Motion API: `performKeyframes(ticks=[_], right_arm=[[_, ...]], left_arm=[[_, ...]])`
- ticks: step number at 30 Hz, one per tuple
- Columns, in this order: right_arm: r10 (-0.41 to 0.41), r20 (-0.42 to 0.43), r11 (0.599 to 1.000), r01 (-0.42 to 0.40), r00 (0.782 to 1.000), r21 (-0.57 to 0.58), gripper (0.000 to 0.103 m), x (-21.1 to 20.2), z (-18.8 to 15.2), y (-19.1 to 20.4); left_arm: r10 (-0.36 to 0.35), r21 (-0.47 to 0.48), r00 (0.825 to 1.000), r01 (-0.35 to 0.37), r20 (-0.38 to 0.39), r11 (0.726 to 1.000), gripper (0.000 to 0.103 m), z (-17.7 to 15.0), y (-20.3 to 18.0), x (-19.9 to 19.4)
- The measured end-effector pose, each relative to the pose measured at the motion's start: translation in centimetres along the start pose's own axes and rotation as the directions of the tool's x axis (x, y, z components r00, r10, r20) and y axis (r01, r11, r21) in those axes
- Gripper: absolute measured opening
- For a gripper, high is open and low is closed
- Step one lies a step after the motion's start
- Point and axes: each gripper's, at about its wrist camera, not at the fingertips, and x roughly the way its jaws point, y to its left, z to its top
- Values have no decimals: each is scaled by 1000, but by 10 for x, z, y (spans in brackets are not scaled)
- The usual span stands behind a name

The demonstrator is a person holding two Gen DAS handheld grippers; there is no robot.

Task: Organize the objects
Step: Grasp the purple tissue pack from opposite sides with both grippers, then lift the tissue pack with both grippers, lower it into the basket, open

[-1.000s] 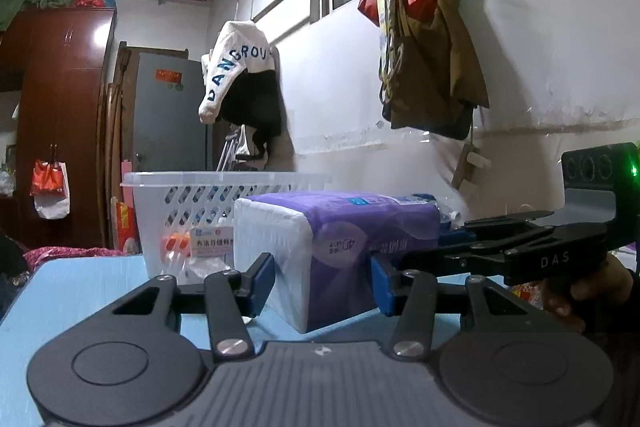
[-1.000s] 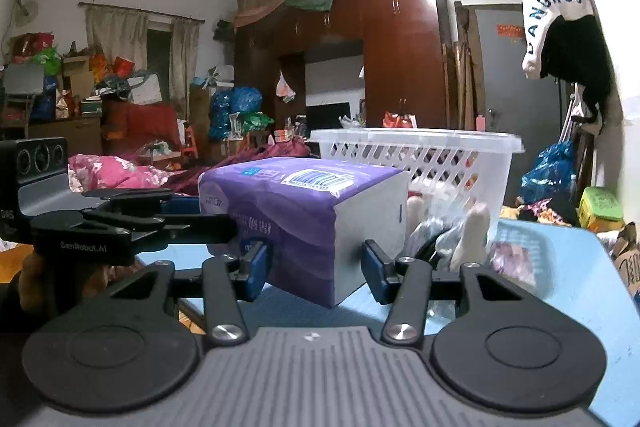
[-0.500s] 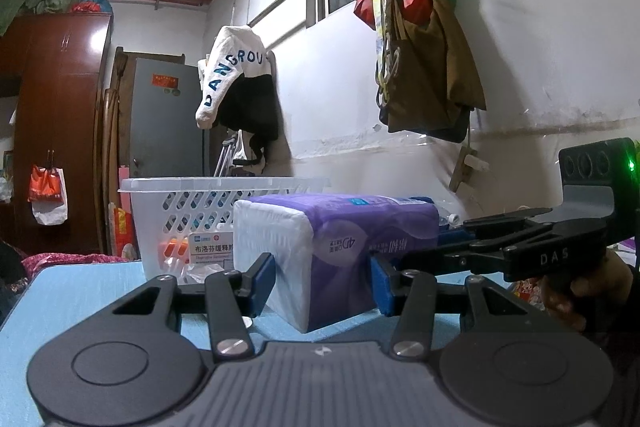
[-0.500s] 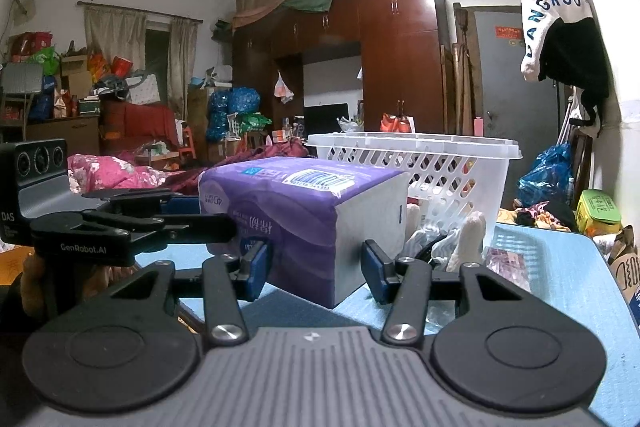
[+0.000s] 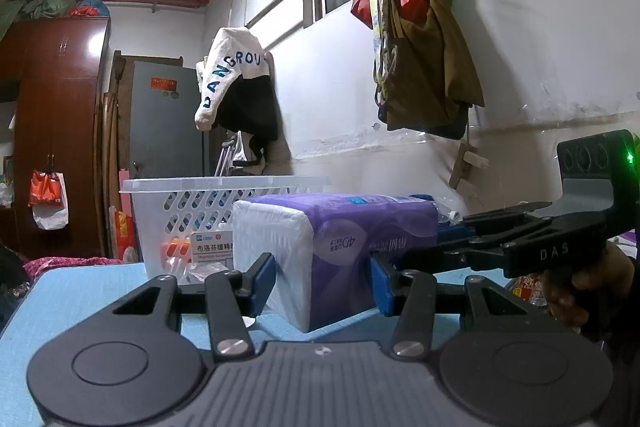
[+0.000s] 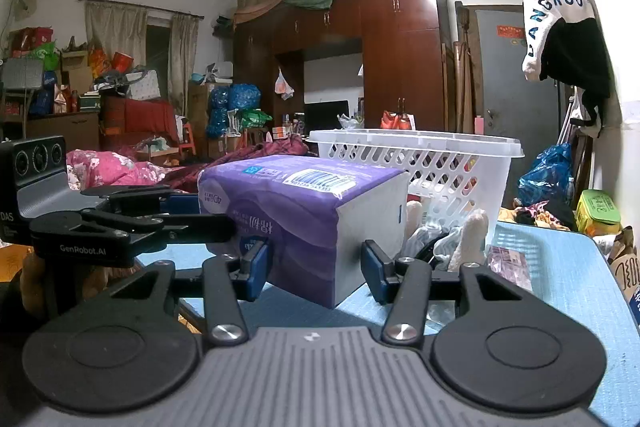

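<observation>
A purple and white tissue pack [image 5: 336, 251] is held above the blue table [image 5: 80, 291] between both grippers; it also shows in the right wrist view [image 6: 304, 223]. My left gripper [image 5: 323, 285] is shut on one corner of it. My right gripper [image 6: 314, 269] is shut on the opposite corner. Each gripper shows in the other's view, the right one [image 5: 520, 247] and the left one [image 6: 120, 227]. A white slotted basket [image 5: 192, 203] stands behind the pack, with small items inside [image 6: 452, 179].
Socks and cloth items [image 6: 452, 243] and a small patterned packet [image 6: 508, 263] lie on the table by the basket. Bags [image 5: 424, 55] and a jacket [image 5: 236, 87] hang on the wall. A wardrobe [image 6: 400, 59] stands behind.
Both grippers have lifted the tissue pack slightly, so the basket and table now sit lower in the views. The grip on the pack is unchanged.
</observation>
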Motion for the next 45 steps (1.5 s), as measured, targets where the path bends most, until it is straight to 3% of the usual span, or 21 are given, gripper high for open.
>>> performKeyframes(ticks=[17, 23, 28, 34, 39, 45], right_arm=[[-1, -2, 1000, 1, 1000, -5, 53, 0, 1, 0], [-6, 31, 999, 7, 1000, -32, 52, 7, 36, -10], [-33, 48, 998, 35, 998, -43, 52, 23, 74, -33], [-69, 13, 997, 69, 998, -25, 52, 61, 110, -72], [-101, -43, 995, 101, 994, -17, 52, 92, 121, -98], [-142, -134, 990, 143, 981, -2, 53, 131, 119, -112]], left_arm=[[4, 10, 1000, -4, 12, 1000, 53, 2, -1, -2], [21, 35, 999, -23, 43, 999, 53, 38, 10, 10], [33, 77, 998, -36, 44, 996, 53, 86, 23, 45], [59, 72, 998, -58, -12, 996, 53, 127, 48, 104], [81, 16, 993, -80, -85, 997, 53, 138, 73, 155], [99, -74, 977, -114, -190, 991, 54, 127, 105, 200]])
